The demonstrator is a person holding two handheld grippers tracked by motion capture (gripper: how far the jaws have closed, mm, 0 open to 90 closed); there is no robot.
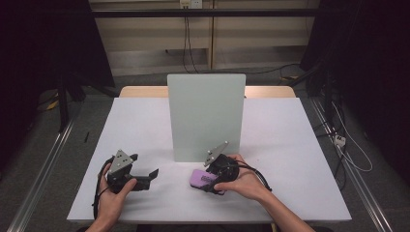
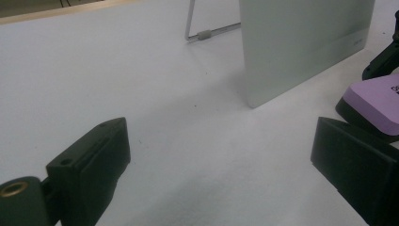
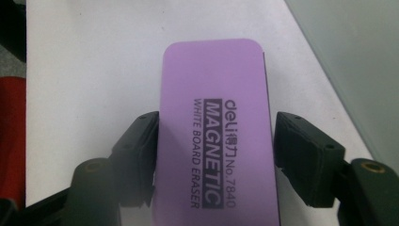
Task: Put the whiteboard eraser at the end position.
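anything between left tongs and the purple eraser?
No: bare white table between the left tongs and the eraser, per the high view.

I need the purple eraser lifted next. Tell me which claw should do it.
Right. The right claw already straddles the purple eraser, one jaw touching its side and the other a small gap off, so it likely only needs closing. The left claw stands open and holds nothing, off to the eraser's side.

A white table (image 1: 280, 140) carries an upright pale board (image 1: 206, 116) and a purple eraser (image 1: 203, 178).
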